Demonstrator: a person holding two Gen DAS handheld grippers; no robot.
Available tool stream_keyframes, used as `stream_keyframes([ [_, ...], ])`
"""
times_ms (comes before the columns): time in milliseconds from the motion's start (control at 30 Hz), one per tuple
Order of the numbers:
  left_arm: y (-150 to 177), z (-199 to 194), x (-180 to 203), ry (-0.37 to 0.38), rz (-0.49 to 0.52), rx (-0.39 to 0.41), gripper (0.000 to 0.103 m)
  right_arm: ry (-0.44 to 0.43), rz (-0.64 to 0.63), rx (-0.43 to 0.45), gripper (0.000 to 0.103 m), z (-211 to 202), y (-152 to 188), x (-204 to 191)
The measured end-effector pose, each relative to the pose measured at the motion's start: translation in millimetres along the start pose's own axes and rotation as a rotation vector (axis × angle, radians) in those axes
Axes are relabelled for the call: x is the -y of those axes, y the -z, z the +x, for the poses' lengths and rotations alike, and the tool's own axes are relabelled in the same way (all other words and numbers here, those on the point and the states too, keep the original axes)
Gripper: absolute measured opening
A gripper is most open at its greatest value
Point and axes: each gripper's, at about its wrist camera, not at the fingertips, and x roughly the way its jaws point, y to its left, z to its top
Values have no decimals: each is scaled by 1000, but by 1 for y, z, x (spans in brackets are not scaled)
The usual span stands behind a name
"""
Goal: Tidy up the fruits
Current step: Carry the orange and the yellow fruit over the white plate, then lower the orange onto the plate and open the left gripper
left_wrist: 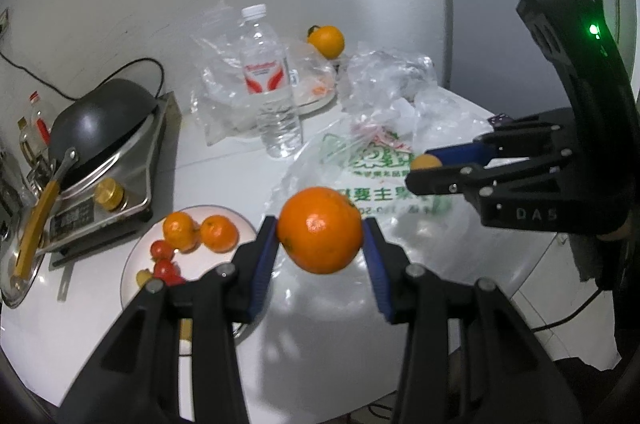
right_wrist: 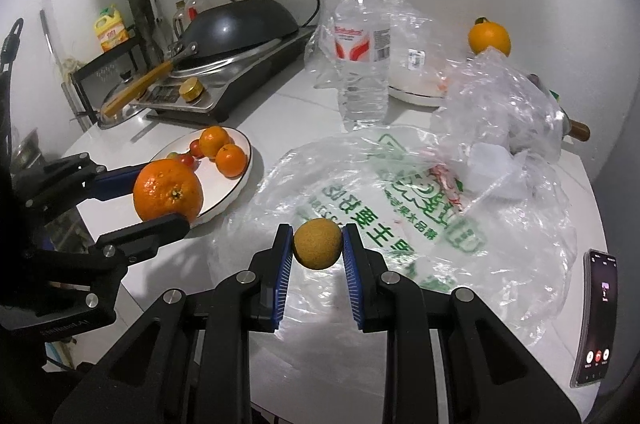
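Clearly both grippers carry fruit above the white bench: the left gripper clamps a large mandarin, the right gripper a small yellowish fruit. "DAS" is moulded on the right gripper. Green Chinese print on the plastic bag lies creased, partly unreadable. The plate holds mandarins and tomatoes.

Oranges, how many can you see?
4: one big orange in the left gripper, two small oranges on the white plate, and one orange at the back by the wall. The bags might hide more.
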Motion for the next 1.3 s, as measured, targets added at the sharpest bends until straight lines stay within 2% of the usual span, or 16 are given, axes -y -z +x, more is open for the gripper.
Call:
stream_keyframes([
  [667,31,16,-52,-36,-87,-44,43,-8,-42,-42,27,27,-14,-33],
  [1233,27,71,-77,-59,-149,-120,43,-18,8,-84,27,64,-14,0],
  [1300,27,75,-82,-69,-182,-119,43,-19,12,-87,27,67,-14,3],
])
